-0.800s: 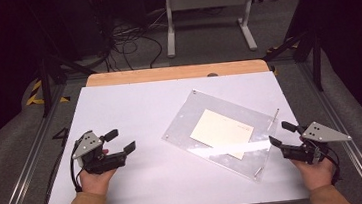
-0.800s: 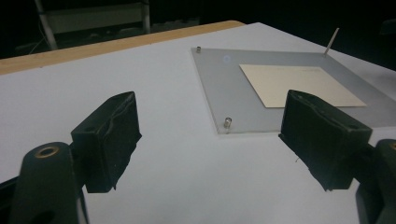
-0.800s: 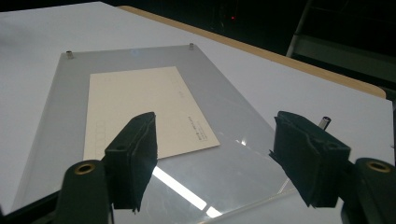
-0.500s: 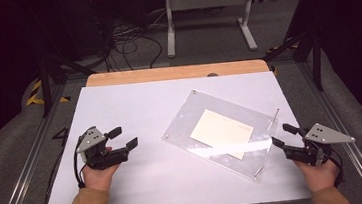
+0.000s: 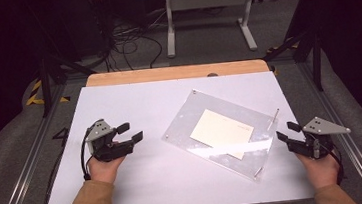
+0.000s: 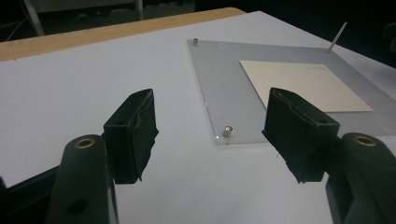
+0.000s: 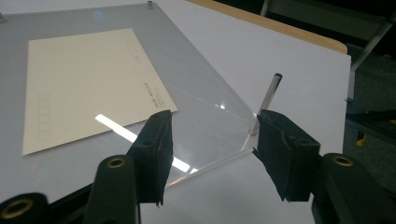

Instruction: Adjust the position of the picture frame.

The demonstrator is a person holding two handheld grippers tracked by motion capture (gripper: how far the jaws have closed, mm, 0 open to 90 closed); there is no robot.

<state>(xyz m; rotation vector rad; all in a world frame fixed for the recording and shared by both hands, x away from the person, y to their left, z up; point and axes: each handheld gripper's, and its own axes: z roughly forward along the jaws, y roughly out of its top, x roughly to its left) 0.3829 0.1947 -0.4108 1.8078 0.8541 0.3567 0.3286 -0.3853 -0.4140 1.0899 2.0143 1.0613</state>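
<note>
A clear acrylic plate (image 5: 191, 121) lies askew on the white tabletop (image 5: 167, 183), with a cream card (image 5: 222, 130) under it. Short metal studs mark its corners, and a thin pin (image 5: 276, 115) stands upright at its right corner. My left gripper (image 5: 130, 131) hovers left of the plate, open and empty. In the left gripper view the jaws frame the plate's near corner stud (image 6: 227, 131) from a distance. My right gripper (image 5: 286, 132) sits just off the plate's right corner, open. In the right gripper view the plate's corner (image 7: 224, 135) and the pin (image 7: 271, 91) lie ahead between the jaws, untouched.
A wooden strip (image 5: 176, 73) borders the table's far edge. Beyond it on the floor are a white metal stand (image 5: 207, 9) and loose cables (image 5: 128, 42). Metal rails run along both sides of the table.
My left gripper has crept a little forward and to the right, toward the plate. The right gripper has hardly shifted. The plate and card lie as before.
</note>
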